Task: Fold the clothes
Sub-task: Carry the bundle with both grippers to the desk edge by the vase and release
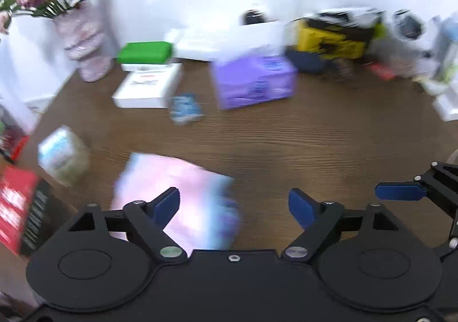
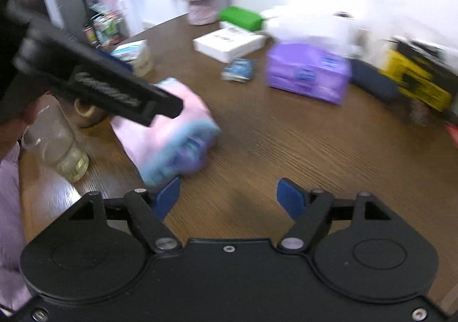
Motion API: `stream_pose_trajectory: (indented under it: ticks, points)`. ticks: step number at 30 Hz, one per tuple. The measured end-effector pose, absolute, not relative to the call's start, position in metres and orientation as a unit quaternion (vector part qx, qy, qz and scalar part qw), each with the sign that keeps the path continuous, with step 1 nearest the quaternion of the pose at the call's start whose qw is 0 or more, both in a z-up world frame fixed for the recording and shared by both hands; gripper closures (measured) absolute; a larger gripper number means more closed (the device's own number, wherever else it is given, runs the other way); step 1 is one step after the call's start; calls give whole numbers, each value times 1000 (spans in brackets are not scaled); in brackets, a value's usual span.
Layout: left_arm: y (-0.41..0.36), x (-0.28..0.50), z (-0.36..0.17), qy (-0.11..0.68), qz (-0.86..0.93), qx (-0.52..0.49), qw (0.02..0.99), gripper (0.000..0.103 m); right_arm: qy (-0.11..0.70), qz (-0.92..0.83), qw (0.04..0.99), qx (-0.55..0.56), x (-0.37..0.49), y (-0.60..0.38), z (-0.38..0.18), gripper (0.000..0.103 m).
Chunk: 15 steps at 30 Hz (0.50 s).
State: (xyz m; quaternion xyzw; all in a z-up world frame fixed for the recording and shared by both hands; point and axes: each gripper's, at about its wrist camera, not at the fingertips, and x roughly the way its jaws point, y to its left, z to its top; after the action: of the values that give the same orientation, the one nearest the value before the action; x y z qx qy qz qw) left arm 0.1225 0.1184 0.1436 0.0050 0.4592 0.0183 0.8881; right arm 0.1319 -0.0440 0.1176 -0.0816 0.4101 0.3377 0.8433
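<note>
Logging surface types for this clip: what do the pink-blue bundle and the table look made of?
Pink-blue bundle: soft cloth, likely knit or fleece, matte; it slumps in rounded folds, though blur hides the weave. Table: dark brown wood or wood-look laminate, showing fine grain lines.

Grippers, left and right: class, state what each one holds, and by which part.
Nothing is held. The left gripper and right gripper are both open and empty; the folded pink-and-blue cloth lies free on the table.

Both views motion-blurred. Left hand-held gripper (image 1: 234, 209): black body, blue finger pads; right hand-held gripper (image 2: 228, 197) same. Folded garment (image 2: 171, 133) just ahead-left of the right one: pink, with light blue and purple along one edge. Tabletop (image 1: 286, 138): dark brown woodgrain. Further ahead: purple box (image 1: 253, 81), white box (image 1: 147, 87), green box (image 1: 144, 52), yellow-black box (image 1: 333, 38), mottled pink vase (image 1: 86, 44).
</note>
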Motion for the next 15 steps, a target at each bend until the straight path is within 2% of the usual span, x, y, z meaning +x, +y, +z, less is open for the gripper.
stream_pose_trajectory:
  ticks: [6,15]
  points:
    - [38,92,124,459,-43,15,887,19,444,198,872,-48,85,-182,120,17]
    - [1,14,96,477,-63,-19,877,12,422,147,894,-36,5,-220,101,16]
